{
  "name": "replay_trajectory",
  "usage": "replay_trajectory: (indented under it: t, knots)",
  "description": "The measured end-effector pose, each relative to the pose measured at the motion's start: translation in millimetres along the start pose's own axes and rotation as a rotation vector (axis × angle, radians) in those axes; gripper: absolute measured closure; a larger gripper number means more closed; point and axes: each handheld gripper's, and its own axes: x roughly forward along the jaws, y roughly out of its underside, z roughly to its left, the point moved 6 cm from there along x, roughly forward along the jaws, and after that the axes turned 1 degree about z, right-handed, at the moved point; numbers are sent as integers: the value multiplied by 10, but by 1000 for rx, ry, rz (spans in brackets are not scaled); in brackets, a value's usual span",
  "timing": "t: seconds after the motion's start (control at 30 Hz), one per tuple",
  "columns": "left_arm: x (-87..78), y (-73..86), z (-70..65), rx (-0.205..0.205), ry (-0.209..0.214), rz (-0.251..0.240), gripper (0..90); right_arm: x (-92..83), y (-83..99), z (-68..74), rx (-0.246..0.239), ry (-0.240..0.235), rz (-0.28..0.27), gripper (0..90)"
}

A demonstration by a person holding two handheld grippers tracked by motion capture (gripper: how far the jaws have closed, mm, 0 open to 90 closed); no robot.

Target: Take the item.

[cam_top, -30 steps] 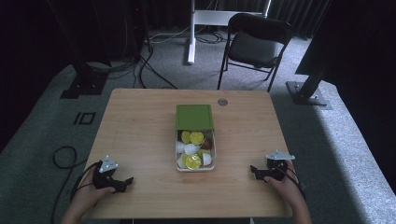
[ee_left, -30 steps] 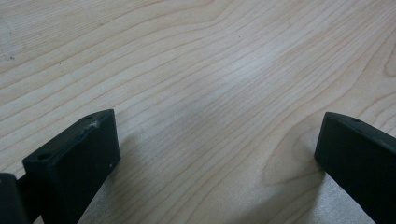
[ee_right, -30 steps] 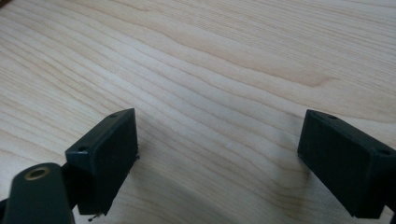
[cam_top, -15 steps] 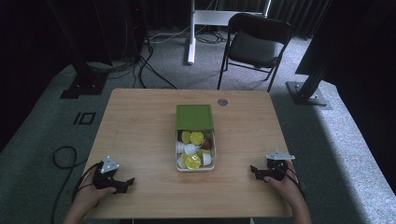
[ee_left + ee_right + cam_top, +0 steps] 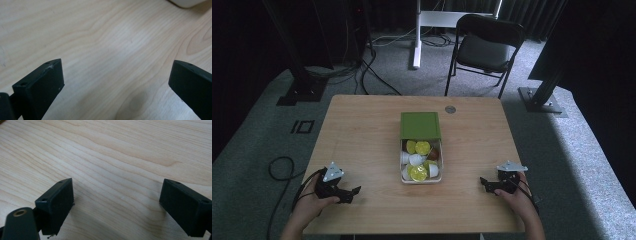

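A white box (image 5: 403, 176) with its green lid (image 5: 420, 124) slid to the far end sits mid-table, holding several small capsules, some yellow-topped (image 5: 418, 172), some white, one brown. My left gripper (image 5: 352, 192) rests on the wood near the front left, pointing right toward the box. Its jaws stand wide apart with bare table between them in the left gripper view (image 5: 117, 82), and a corner of the white box (image 5: 186, 2) shows at the top right. My right gripper (image 5: 483, 183) rests at the front right, pointing left, open (image 5: 116, 206) over bare wood.
A small round grey disc (image 5: 450, 109) lies near the table's far edge. A black folding chair (image 5: 484, 47) and a white post stand on the carpet beyond the table (image 5: 362, 130). Cables trail on the floor at the left.
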Motion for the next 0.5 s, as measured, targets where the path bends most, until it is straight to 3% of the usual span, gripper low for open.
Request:
replay_trajectory:
  t: [0.3, 0.5]
  knots:
    - [-33, -335, -85, 48, 40, -53, 9, 0, 0, 0, 0, 0, 0, 118]
    - [-27, -563, -179, 105, 66, -71, 9, 0, 0, 1, 1, 0, 0, 118]
